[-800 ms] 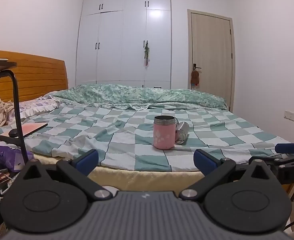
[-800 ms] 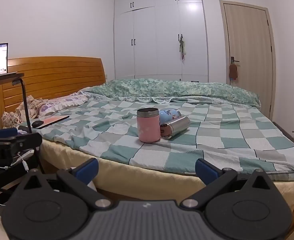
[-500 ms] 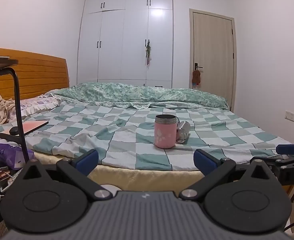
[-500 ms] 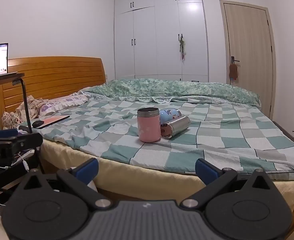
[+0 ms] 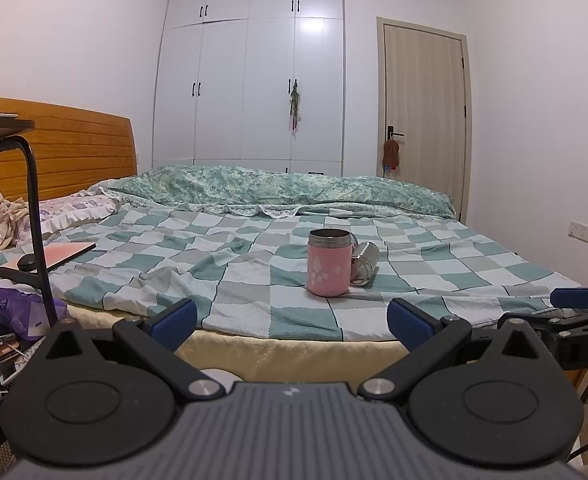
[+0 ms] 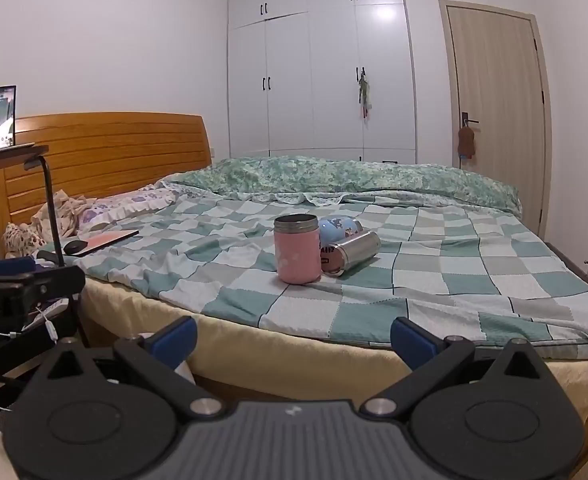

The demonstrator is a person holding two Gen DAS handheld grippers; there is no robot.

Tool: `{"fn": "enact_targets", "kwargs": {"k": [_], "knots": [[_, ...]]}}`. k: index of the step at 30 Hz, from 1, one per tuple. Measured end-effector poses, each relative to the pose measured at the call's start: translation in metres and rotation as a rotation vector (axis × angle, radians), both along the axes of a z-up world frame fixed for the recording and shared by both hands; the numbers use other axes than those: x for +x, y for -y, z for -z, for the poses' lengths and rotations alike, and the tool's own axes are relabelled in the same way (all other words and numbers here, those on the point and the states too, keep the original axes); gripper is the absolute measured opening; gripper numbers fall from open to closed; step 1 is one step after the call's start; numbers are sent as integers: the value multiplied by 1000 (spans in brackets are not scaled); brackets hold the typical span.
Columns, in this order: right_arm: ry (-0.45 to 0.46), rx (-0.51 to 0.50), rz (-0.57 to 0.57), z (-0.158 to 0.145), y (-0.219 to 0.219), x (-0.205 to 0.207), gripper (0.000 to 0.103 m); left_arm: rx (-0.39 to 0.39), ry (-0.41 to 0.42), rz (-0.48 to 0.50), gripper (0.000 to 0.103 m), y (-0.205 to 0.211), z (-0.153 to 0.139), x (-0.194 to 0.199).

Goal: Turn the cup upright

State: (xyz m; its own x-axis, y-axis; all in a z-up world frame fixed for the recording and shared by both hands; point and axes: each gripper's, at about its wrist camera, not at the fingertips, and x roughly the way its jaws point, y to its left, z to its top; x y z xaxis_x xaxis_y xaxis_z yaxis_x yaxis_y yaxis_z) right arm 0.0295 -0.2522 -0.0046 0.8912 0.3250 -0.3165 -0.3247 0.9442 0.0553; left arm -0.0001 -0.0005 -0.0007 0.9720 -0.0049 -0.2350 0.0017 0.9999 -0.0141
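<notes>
Both left gripper (image 5: 290,316) and right gripper (image 6: 292,336) spread wide, empty, short of the checked teal bedspread (image 6: 454,276); silver stainless-steel cup (image 6: 352,253) lies sideways touching upright pink cup (image 6: 297,249): likely rigid, light, slippery, roll-prone, so grip mid-body.

Even indoor light, sharp focus, strong fisheye warp

A ceiling light outside both views throws a soft glare patch on the glossy white wardrobe (image 5: 250,76) doors. Shadows are faint; the pink cup (image 6: 297,249) casts only a weak one on the checked blanket (image 6: 434,276). Walls and the door (image 6: 498,112) bow near the edges, and the corners go black.
</notes>
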Motion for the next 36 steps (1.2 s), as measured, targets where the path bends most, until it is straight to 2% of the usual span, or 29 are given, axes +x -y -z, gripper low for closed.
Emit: {"fn": "enact_targets", "kwargs": {"k": [36], "knots": [[3,-5,3,-4,3,-1,103,-3,-14,-17,103,-1,0,1]]}}
